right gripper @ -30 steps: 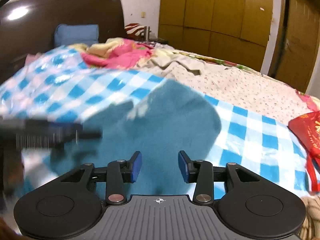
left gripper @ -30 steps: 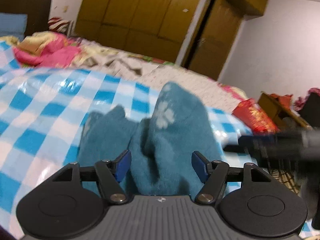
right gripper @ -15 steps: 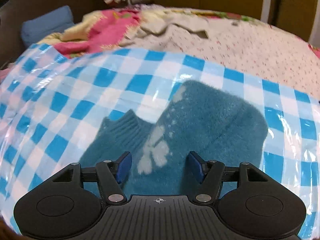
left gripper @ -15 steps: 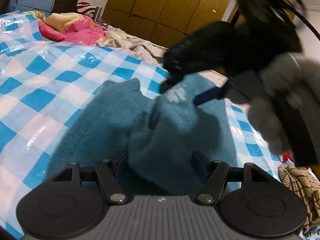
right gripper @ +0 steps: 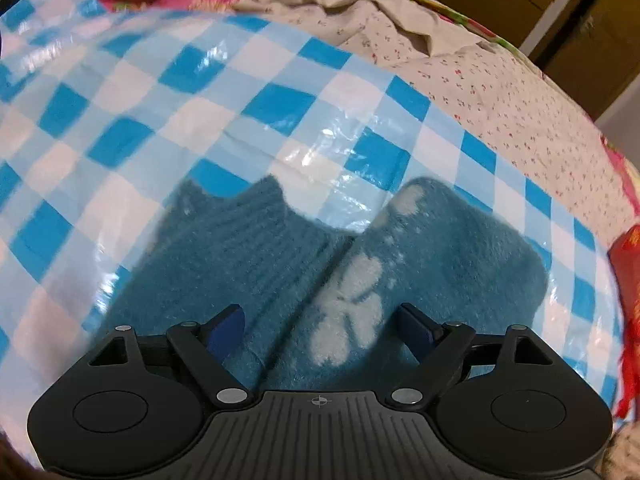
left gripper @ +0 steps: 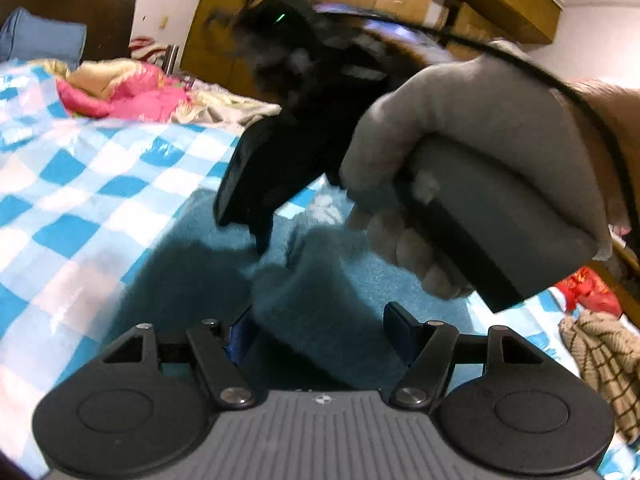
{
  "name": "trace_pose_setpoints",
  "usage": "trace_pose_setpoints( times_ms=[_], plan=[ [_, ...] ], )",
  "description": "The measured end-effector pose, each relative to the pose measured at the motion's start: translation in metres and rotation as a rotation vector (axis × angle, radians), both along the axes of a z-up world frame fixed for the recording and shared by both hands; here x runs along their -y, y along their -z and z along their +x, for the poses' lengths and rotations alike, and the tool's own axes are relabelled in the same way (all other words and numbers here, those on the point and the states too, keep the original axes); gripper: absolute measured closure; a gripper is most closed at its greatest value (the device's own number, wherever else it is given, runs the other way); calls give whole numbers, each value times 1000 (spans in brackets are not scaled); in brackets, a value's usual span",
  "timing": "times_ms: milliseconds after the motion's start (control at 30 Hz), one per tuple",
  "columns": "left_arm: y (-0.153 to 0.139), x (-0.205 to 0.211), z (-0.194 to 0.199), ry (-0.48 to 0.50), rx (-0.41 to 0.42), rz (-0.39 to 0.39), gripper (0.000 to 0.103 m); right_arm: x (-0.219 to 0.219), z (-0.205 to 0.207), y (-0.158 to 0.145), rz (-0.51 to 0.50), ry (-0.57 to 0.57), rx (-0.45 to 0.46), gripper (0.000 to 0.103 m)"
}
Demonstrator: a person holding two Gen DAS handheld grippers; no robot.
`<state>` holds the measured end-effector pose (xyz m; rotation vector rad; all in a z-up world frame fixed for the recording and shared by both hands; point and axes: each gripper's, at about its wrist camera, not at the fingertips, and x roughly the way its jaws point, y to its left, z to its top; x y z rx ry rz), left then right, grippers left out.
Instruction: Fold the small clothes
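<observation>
A fluffy teal garment (right gripper: 460, 264) with a white paw print and a ribbed part (right gripper: 248, 256) lies on the blue-and-white checked sheet (right gripper: 200, 112). My right gripper (right gripper: 320, 328) points steeply down over it. Its jaws are opening wide and its pads do not press on the cloth below. In the left wrist view a grey-gloved hand (left gripper: 460, 152) holds that gripper, blurred, above the garment (left gripper: 320, 308). My left gripper (left gripper: 320, 330) sits low at the garment's near edge. A thick fold rises between its spread fingers, and the right pad stands free of it.
A pink blanket (left gripper: 132, 96) and a flowered bedsheet (right gripper: 500, 92) lie beyond the checked sheet. A red bag (left gripper: 588, 292) and a beige checked knit (left gripper: 600, 356) sit off the right edge. Brown wardrobes (left gripper: 320, 0) and a blue pillow (left gripper: 40, 40) stand behind.
The right gripper swung across over the garment, tipped downward and spread its jaws. The raised flap now lies flat. The left gripper sank slightly into the cloth.
</observation>
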<state>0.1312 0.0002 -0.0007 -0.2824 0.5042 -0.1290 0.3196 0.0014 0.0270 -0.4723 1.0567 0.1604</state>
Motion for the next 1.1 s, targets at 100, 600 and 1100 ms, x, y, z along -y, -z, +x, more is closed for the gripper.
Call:
trace_pose_setpoints(
  times_ms=[100, 600, 1100],
  plan=[
    [1, 7, 1, 8, 4, 36, 25, -4, -8, 8, -77, -57, 9, 19],
    [-30, -3, -20, 46, 112, -95, 66, 60, -33, -65, 226, 13, 66, 77],
    [-32, -91, -32, -136, 133, -296, 68, 25, -36, -98, 465, -7, 123, 80]
  ],
)
